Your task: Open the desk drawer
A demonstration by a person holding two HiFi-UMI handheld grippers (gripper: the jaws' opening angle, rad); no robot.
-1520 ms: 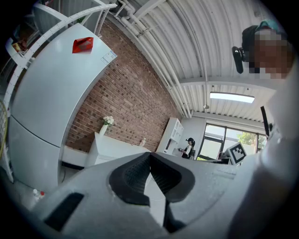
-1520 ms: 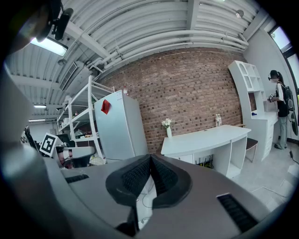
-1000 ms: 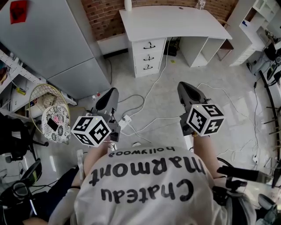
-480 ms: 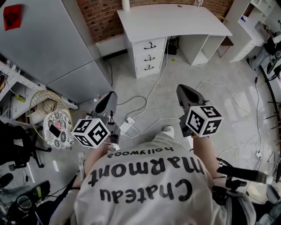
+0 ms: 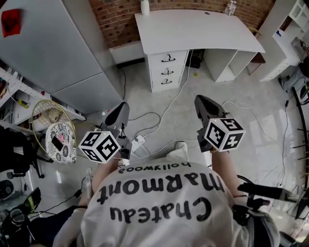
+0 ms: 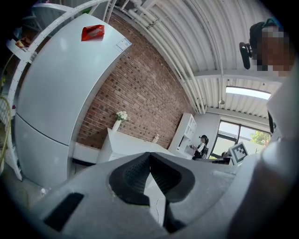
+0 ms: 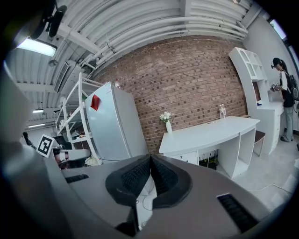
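Note:
The white desk (image 5: pixel 198 26) stands against the brick wall at the top of the head view. Its drawer stack (image 5: pixel 167 70) has three drawers, each with a black handle, all closed. My left gripper (image 5: pixel 122 104) and my right gripper (image 5: pixel 200 99) hover over the floor well short of the desk, both pointing toward it. Both are shut with nothing between the jaws. In the left gripper view the shut jaws (image 6: pixel 149 154) sit below the desk (image 6: pixel 125 143). In the right gripper view the shut jaws (image 7: pixel 150 157) sit left of the desk (image 7: pixel 210 132).
A grey refrigerator (image 5: pixel 58 53) stands left of the desk. Cables (image 5: pixel 166 108) and a power strip (image 5: pixel 138 141) lie on the floor between me and the drawers. A wire basket (image 5: pixel 48 116) is at the left, white shelves (image 5: pixel 285 34) at the right. A vase (image 5: pixel 145 6) stands on the desk.
Both grippers have moved forward toward the desk, and the desk sits a little lower and farther right in the head view. The jaws stay shut.

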